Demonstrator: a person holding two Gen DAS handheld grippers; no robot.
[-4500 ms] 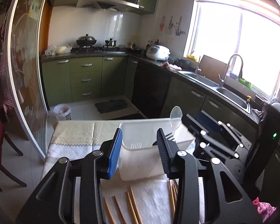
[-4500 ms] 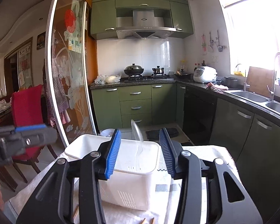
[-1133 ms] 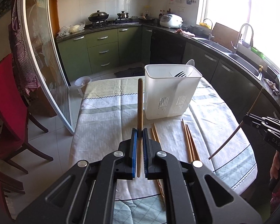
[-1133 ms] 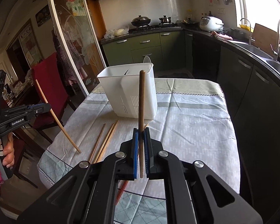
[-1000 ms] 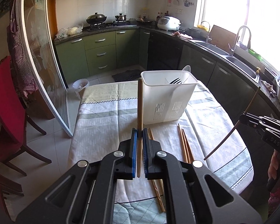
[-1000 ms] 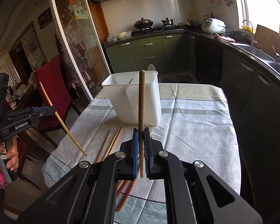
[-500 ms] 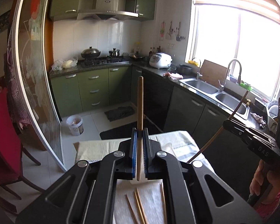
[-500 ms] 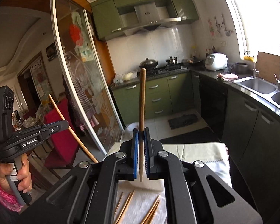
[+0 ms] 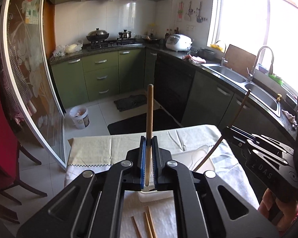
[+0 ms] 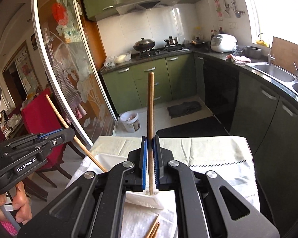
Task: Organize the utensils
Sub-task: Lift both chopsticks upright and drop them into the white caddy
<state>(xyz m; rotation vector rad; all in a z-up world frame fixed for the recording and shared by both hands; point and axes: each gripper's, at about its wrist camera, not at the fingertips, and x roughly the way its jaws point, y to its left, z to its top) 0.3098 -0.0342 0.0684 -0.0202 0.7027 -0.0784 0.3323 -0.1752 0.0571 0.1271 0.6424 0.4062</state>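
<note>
My left gripper (image 9: pixel 148 140) is shut on a wooden chopstick (image 9: pixel 149 119) held upright over the white utensil basket (image 9: pixel 190 156), whose rim shows just past the jaws. My right gripper (image 10: pixel 150 140) is shut on another wooden chopstick (image 10: pixel 150 107), also upright above the basket (image 10: pixel 141 199). In the left wrist view the right gripper (image 9: pixel 231 130) enters from the right, its chopstick (image 9: pixel 238 113) slanting down toward the basket. In the right wrist view the left gripper (image 10: pixel 65 131) enters from the left with its chopstick (image 10: pixel 77 138) slanting down to the basket. Loose chopsticks (image 9: pixel 147 226) lie on the tablecloth below.
The table carries a pale cloth (image 9: pixel 93 150). More loose chopsticks (image 10: pixel 154 228) lie near its front edge. A red chair (image 9: pixel 2 138) stands left of the table, a glass sliding door (image 9: pixel 29 79) behind it. Green kitchen cabinets (image 9: pixel 101 73) and a sink counter (image 9: pixel 238 79) lie beyond.
Both grippers picked up a chopstick each, carried them in and lowered them over the basket. In the last half second they dropped closer, so the basket now sits under the jaws.
</note>
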